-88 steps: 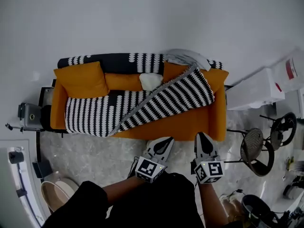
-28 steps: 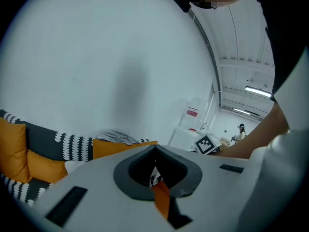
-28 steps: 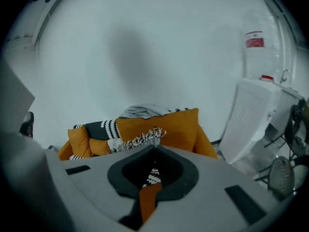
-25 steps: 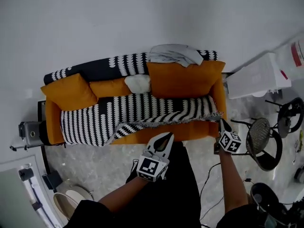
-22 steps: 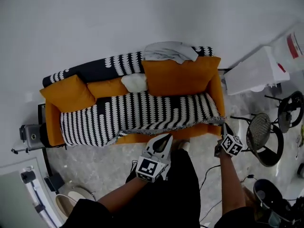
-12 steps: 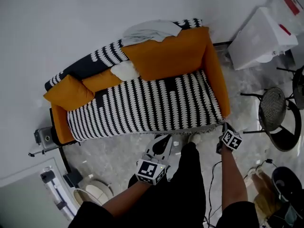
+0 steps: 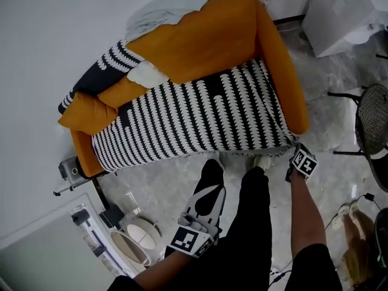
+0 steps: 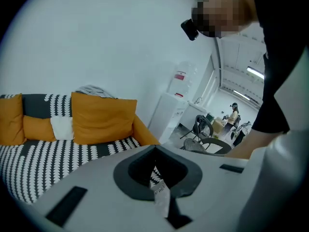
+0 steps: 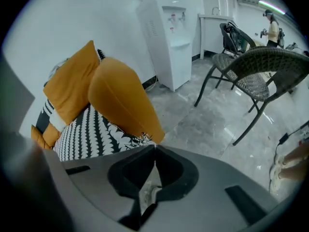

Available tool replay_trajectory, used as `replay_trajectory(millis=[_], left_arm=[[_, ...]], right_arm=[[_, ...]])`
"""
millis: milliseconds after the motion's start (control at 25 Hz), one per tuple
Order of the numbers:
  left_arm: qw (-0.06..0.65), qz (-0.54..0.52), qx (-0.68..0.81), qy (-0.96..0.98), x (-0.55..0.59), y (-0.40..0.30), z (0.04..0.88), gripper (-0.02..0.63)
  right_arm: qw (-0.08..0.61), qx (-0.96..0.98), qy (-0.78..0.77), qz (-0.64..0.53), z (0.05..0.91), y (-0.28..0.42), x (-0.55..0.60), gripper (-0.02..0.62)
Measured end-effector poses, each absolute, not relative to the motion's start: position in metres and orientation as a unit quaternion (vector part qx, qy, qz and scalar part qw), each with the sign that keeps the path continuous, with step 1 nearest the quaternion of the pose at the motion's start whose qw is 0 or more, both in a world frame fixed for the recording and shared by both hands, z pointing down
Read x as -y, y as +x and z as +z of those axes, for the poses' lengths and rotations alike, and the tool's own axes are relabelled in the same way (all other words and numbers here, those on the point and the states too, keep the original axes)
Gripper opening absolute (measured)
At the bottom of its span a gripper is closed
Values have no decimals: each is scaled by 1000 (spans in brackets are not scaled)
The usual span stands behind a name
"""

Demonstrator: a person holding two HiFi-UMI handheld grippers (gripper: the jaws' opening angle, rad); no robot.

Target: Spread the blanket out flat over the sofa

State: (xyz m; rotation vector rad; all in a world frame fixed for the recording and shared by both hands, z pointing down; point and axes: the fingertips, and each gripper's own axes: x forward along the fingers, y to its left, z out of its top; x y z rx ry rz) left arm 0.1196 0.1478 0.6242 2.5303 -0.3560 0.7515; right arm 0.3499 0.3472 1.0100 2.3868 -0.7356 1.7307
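The black-and-white patterned blanket (image 7: 194, 123) lies flat over the seat of the orange sofa (image 7: 206, 41), and its fringed front edge hangs over the seat front. My right gripper (image 7: 299, 160) is at the blanket's front right corner, low beside the sofa arm. It is shut on that corner; in the right gripper view the fringe (image 9: 140, 138) sits right at the right gripper (image 9: 154, 149). My left gripper (image 7: 209, 193) hovers over the floor in front of the sofa, shut and holding nothing. In the left gripper view the left gripper (image 8: 155, 149) points at the blanket (image 8: 29, 163).
A grey cloth (image 7: 163, 11) lies on the backrest and a small white cushion (image 7: 148, 74) between the orange ones. A white water dispenser (image 7: 339, 11) and a wicker chair (image 7: 373, 132) stand to the right. A bucket (image 7: 136, 241) and a small device (image 7: 73, 170) are on the floor at left.
The blanket, folded diagonally before, now lies flat over the seat. My right gripper has drawn its corner down to the sofa's front right. My left gripper has sunk lower. The view has swung.
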Motion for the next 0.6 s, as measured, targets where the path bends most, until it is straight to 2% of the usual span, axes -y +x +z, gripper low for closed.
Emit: replay_trajectory(millis=[200,400,440,480,600], left_arm=[[227,291,129,920,-159,118,668,8],[290,287,162,898,-174,116,710,8],[294,283,162,899,-178,118,712,8],[296,279,160,899,-183,120,710,8],[286,262,155,908,-183,134,691,8]], right_arm=[[81,224,781,577,1085,355,-363,41],[61,197,777,595,1127,361,-356,44],[55,205,778,591,1126,362,-351,68],[48,218,777,589,1121,363,-347,164],[52,251,775,578,1089,369,-341,179]])
